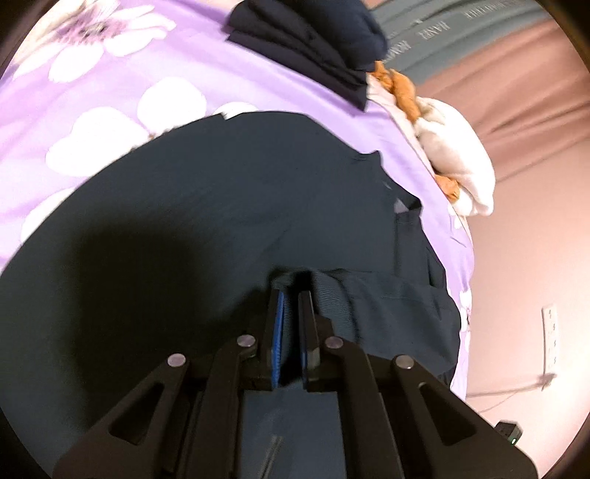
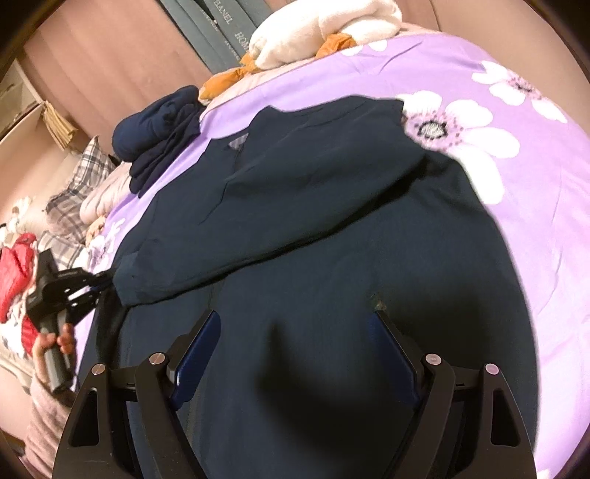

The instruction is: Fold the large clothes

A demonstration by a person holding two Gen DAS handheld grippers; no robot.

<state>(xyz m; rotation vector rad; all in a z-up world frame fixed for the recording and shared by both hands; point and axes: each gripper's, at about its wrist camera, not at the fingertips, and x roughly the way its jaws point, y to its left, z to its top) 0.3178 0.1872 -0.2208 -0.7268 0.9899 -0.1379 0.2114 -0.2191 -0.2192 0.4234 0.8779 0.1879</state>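
Note:
A large dark navy garment [image 2: 332,228] lies spread on a purple flowered bedsheet [image 2: 534,221]; one sleeve is folded across its body. It also shows in the left wrist view [image 1: 221,206]. My left gripper [image 1: 295,283] is shut on the ribbed cuff [image 1: 332,294] of that sleeve, and shows at the left of the right wrist view [image 2: 99,287]. My right gripper [image 2: 298,317] is open and empty, low over the garment's body.
A folded dark navy stack [image 2: 158,132] sits on the bed beyond the garment. A white and orange plush toy [image 2: 317,33] lies at the bed's far edge. Plaid pillows [image 2: 84,173] and red cloth [image 2: 14,272] lie at the left. Pink wall [image 1: 534,258] beside the bed.

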